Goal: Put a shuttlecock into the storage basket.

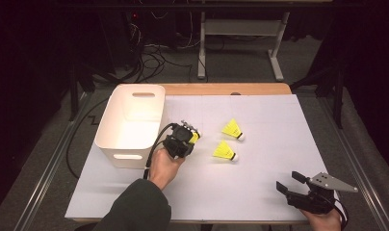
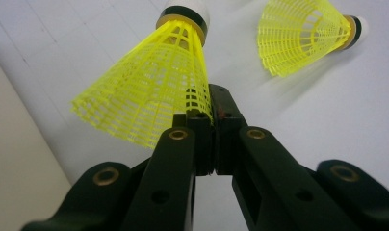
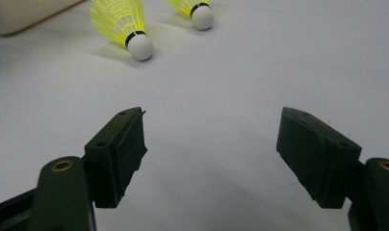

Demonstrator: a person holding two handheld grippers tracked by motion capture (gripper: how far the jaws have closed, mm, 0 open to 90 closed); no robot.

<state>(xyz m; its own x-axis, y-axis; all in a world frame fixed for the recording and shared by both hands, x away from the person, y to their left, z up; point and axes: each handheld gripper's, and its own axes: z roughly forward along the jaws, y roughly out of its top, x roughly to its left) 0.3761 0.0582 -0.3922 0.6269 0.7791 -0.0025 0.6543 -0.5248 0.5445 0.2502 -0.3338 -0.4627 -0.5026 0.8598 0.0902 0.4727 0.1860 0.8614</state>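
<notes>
- Three yellow shuttlecocks are in play on the white table top point(image 1: 260, 192): one held, two lying loose.
- Left gripper point(image 1: 192, 136) sits just right of the white bin point(image 1: 130, 120), its jaws pinched narrow on the mesh skirt edge of the held shuttlecock point(image 2: 149, 91).
- In the left gripper view that shuttlecock hangs off the left side of the jaw tips, white cork pointing away from the camera.
- The far shuttlecock point(image 1: 232, 129) lies on its side right of the left gripper, cork toward the right.
- The near shuttlecock point(image 1: 226, 151) lies just nearer than it, likewise cork to the right; the two are close but apart.
- Right gripper point(image 1: 290, 183) rests at the near right corner of the table top, jaws spread wide with nothing between them, well apart from both loose shuttlecocks.
</notes>
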